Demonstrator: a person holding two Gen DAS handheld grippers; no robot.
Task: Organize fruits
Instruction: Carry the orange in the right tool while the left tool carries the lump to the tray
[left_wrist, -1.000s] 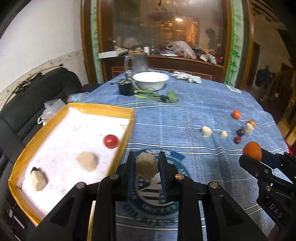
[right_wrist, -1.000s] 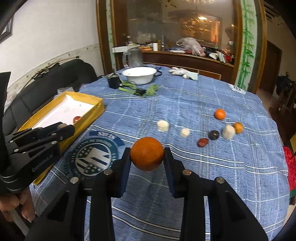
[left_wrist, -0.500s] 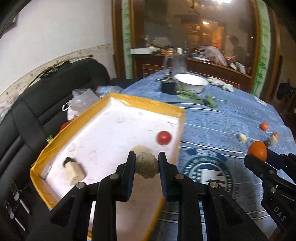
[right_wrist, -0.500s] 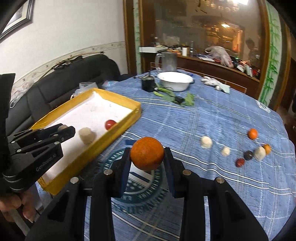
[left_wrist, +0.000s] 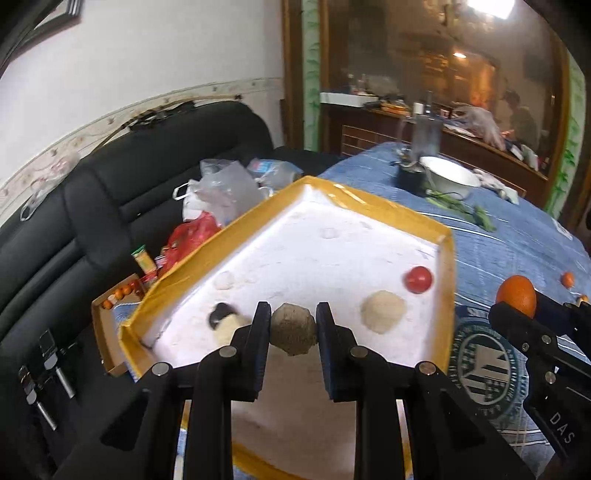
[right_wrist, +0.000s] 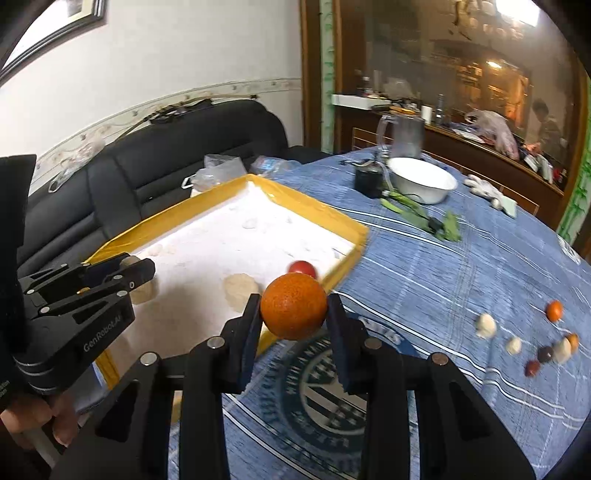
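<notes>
My left gripper (left_wrist: 293, 328) is shut on a rough brown-grey fruit (left_wrist: 293, 328) and hangs over the near part of the yellow-rimmed white tray (left_wrist: 388, 210). Inside the tray lie a red fruit (left_wrist: 418, 279), a pale round fruit (left_wrist: 383, 312) and a cream piece with a dark end (left_wrist: 226, 322). My right gripper (right_wrist: 293, 312) is shut on an orange (right_wrist: 293, 311), held above the blue cloth just right of the tray (right_wrist: 325, 212). Several small fruits (right_wrist: 546, 352) lie loose on the cloth at the right.
A white bowl (right_wrist: 423, 179), a clear jug (right_wrist: 404, 136), a black box (right_wrist: 367, 181) and green leaves (right_wrist: 424, 216) stand at the table's far side. A black sofa (left_wrist: 110, 192) with plastic bags (left_wrist: 221, 188) borders the table's left edge. A hand (right_wrist: 37, 421) holds the left gripper.
Both grippers have swung left with their fruits. The left one now hangs further over the tray; the right one has come closer to the tray's right rim.
</notes>
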